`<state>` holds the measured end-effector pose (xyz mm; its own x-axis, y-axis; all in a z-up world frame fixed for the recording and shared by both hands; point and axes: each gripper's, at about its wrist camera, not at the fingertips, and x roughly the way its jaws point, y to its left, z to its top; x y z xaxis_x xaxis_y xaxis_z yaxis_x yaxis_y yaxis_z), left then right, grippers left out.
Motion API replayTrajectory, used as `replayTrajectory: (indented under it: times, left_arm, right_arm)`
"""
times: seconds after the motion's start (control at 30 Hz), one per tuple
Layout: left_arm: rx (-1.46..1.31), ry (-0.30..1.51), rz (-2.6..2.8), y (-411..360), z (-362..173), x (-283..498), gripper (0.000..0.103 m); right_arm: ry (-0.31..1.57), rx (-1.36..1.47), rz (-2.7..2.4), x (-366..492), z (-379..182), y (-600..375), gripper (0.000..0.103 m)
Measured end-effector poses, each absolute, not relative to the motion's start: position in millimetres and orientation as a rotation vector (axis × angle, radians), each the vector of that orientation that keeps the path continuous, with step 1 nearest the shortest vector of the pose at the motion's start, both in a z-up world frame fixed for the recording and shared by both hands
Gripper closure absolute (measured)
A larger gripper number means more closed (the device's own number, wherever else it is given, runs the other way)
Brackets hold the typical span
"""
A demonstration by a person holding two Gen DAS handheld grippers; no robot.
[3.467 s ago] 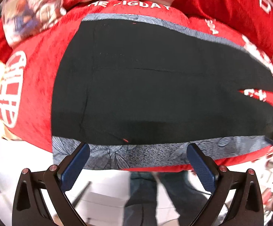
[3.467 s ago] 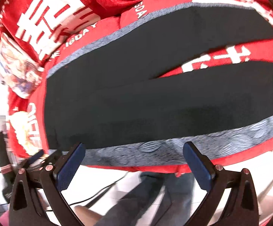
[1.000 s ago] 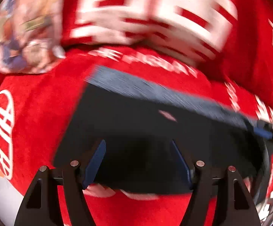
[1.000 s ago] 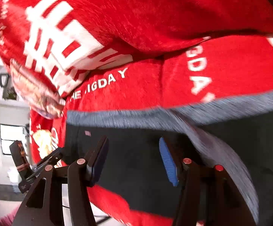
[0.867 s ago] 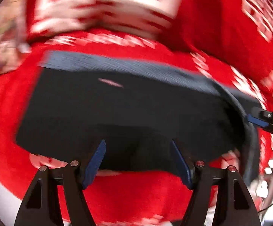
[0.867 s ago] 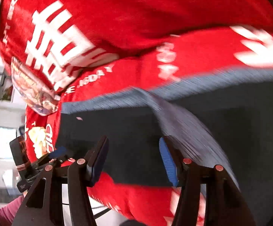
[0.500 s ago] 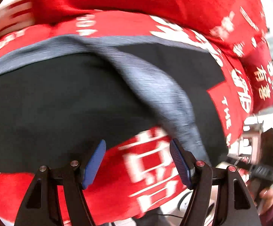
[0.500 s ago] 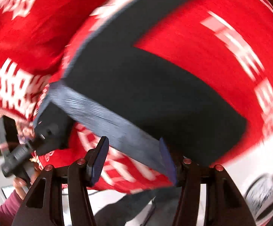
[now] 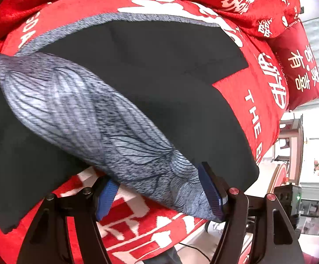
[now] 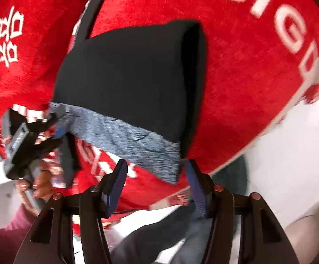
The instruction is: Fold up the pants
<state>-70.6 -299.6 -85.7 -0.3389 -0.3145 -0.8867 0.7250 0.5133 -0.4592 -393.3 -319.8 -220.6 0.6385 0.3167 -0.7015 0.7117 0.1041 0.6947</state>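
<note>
The black pants (image 9: 177, 83) with a grey patterned side stripe (image 9: 98, 121) lie on a red blanket (image 9: 256, 101). One leg is lifted and draped over the rest. My left gripper (image 9: 159, 194) has its jaws partly apart with the grey stripe passing between the blue pads; it appears held. In the right wrist view the pants (image 10: 133, 77) hang as a folded bundle with the grey stripe (image 10: 126, 136) along the near edge. My right gripper (image 10: 155, 190) has its pads around the stripe's corner. The left gripper (image 10: 58, 129) shows at the left, gripping the stripe's other end.
The red blanket (image 10: 236, 55) with white lettering covers a bed. Red pillows (image 9: 302, 66) lie at the far right. The bed edge and white floor (image 10: 291, 154) are near the right gripper. The person's legs (image 10: 170, 237) stand below.
Both grippers closed on the grey side stripe and carried it across the pants. Both views swung right, and the pants now lie doubled over.
</note>
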Motion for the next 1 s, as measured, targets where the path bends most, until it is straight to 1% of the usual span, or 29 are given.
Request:
replayTrajectory:
  times: [0.03, 0.07, 0.1, 0.13, 0.23, 0.33, 0.43, 0.53, 0.67, 0.77, 0.8, 0.83, 0.87, 0.9, 0.93, 1.0]
  left_arm:
    - [0.353, 1.588, -1.115, -301, -86, -72, 0.033]
    - [0.344, 1.590, -1.120, -302, -85, -73, 0.038]
    - [0.337, 1.593, -1.126, -304, -84, -73, 0.058]
    - [0.335, 1.604, -1.135, -306, -83, -73, 0.069]
    - [0.299, 1.601, -1.157, -315, -69, -70, 0.069]
    - [0.288, 1.551, -1.178, -330, -46, -63, 0.069]
    - [0.270, 1.514, -1.170, -352, -30, -48, 0.069]
    - [0.242, 1.478, -1.140, -378, -21, -25, 0.069]
    - [0.227, 1.444, -1.101, -410, -20, 15, 0.069]
    - [0.286, 1.412, -1.049, -432, -24, 31, 0.069]
    - [0.301, 1.405, -1.032, -436, -24, 34, 0.061]
    - [0.311, 1.400, -1.017, -438, -23, 39, 0.041]
    - [0.318, 1.390, -1.006, -436, -22, 43, 0.032]
    - [0.324, 1.373, -1.000, -433, -19, 44, 0.029]
    - [0.335, 1.357, -1.000, -430, -16, 46, 0.029]
    - [0.359, 1.347, -0.987, -421, -17, 48, 0.029]
  right_arm:
    - [0.896, 1.514, -0.344, -394, -223, -320, 0.067]
    - [0.899, 1.526, -0.334, -395, -225, -321, 0.096]
    - [0.904, 1.528, -0.339, -395, -225, -321, 0.100]
    - [0.894, 1.528, -0.347, -397, -221, -322, 0.100]
    - [0.824, 1.514, -0.324, -393, -195, -329, 0.100]
    - [0.768, 1.460, -0.284, -378, -157, -354, 0.100]
    - [0.726, 1.373, -0.238, -348, -118, -405, 0.100]
    - [0.713, 1.304, -0.209, -313, -92, -450, 0.100]
    - [0.731, 1.243, -0.199, -266, -76, -527, 0.100]
    - [0.792, 1.209, -0.225, -222, -77, -578, 0.100]
    - [0.815, 1.189, -0.240, -207, -78, -591, 0.100]
    - [0.832, 1.175, -0.255, -204, -79, -599, 0.100]
    - [0.859, 1.165, -0.270, -191, -82, -611, 0.100]
    - [0.892, 1.165, -0.276, -180, -90, -621, 0.100]
    - [0.919, 1.162, -0.281, -172, -97, -626, 0.100]
    - [0.989, 1.111, -0.317, -159, -111, -636, 0.093]
